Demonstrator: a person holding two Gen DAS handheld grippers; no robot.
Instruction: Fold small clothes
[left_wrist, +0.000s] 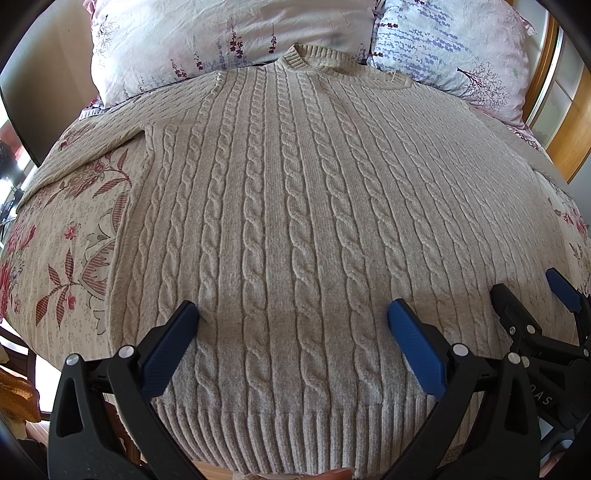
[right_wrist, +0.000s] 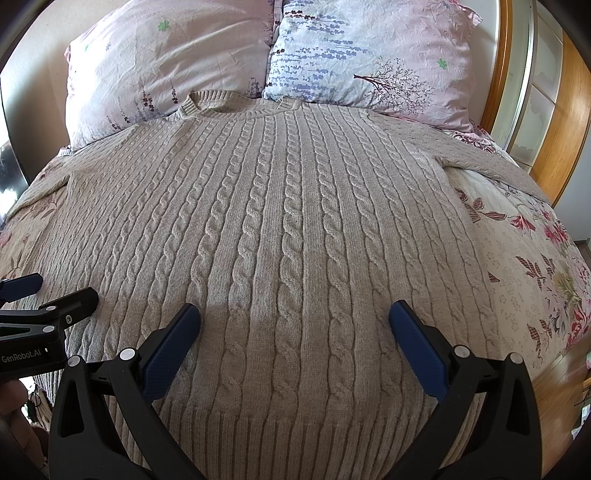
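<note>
Beige cable-knit sweater (left_wrist: 295, 206) is lying flat, face up, on the floral bedspread (left_wrist: 70, 236), collar at 12 o'clock against two pillows (right_wrist: 166, 66), hem at 6. Left gripper (left_wrist: 293, 325) and right gripper (right_wrist: 295, 325) are both hovering wide open near the hem, holding nothing. Judgement: each should be pinching a hem corner squarely, taking both layers, lifting evenly. No containers are showing.

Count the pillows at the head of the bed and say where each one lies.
2. One pillow lies at the left behind the sweater collar; the other pillow lies at the right, beside the wooden headboard frame. The sweater may hide parts of them.
</note>
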